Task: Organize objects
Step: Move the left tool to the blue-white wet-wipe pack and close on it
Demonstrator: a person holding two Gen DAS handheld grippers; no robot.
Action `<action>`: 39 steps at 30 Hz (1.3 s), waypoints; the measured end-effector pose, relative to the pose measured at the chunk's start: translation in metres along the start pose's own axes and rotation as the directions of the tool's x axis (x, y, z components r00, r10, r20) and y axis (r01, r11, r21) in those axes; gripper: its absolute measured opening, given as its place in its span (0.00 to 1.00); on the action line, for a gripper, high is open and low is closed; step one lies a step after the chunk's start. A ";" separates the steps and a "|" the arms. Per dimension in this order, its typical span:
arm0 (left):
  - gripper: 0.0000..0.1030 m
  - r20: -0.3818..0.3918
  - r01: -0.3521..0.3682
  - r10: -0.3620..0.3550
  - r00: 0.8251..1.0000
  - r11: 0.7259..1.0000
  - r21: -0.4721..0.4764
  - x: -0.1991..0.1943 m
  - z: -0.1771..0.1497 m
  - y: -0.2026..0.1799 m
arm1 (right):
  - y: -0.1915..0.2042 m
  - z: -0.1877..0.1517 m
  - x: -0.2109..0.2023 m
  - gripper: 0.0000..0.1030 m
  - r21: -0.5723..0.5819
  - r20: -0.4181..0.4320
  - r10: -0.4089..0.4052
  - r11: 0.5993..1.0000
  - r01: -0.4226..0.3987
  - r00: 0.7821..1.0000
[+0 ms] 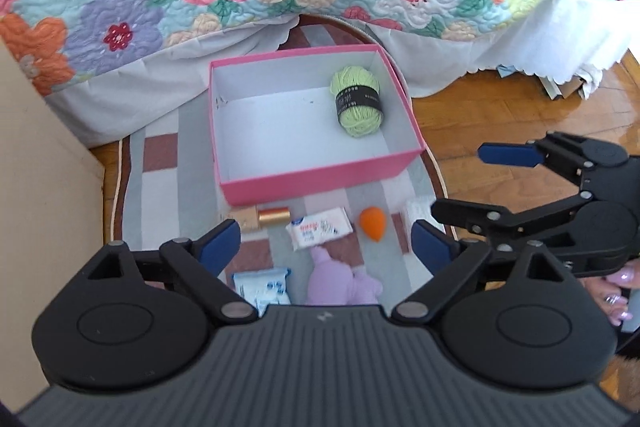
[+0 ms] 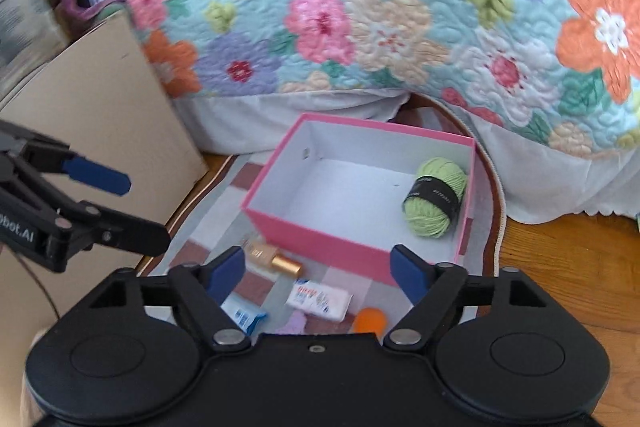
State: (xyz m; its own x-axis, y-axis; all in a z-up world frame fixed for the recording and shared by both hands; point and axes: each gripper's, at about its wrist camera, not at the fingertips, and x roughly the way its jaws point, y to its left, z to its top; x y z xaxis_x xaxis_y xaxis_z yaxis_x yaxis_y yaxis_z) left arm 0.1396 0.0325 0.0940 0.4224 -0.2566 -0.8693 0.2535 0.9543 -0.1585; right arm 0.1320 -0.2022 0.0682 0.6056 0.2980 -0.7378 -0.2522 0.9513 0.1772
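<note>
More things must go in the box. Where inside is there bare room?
The pink box holds only the green yarn ball, by its right wall near the far corner. The floor left of it, up to the left wall, is bare. The rug before the box is crowded.

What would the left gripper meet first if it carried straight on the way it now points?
Probably the white packet on the mat, just short of the pink box. The left gripper is open and empty; depth is hard to judge, so that is a guess.

A striped rug (image 1: 160,163) carries a pink box (image 1: 320,175), bottle (image 1: 266,217), packets and orange sponge (image 1: 373,223).
</note>
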 end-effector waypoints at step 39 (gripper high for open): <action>0.91 -0.092 -0.024 0.016 0.996 0.996 -0.084 0.093 -0.114 0.077 | 0.100 -0.110 0.110 0.89 -0.207 -0.267 0.255 0.927 -0.313 0.930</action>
State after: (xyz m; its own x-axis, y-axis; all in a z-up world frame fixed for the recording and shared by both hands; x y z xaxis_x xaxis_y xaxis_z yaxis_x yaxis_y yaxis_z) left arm 0.0989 0.1000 -0.0525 0.3446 -0.2259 -0.9112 0.1692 0.9697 -0.1764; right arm 0.0904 -0.0825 -0.0669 0.2976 0.4983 -0.8143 -0.5796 0.7721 0.2606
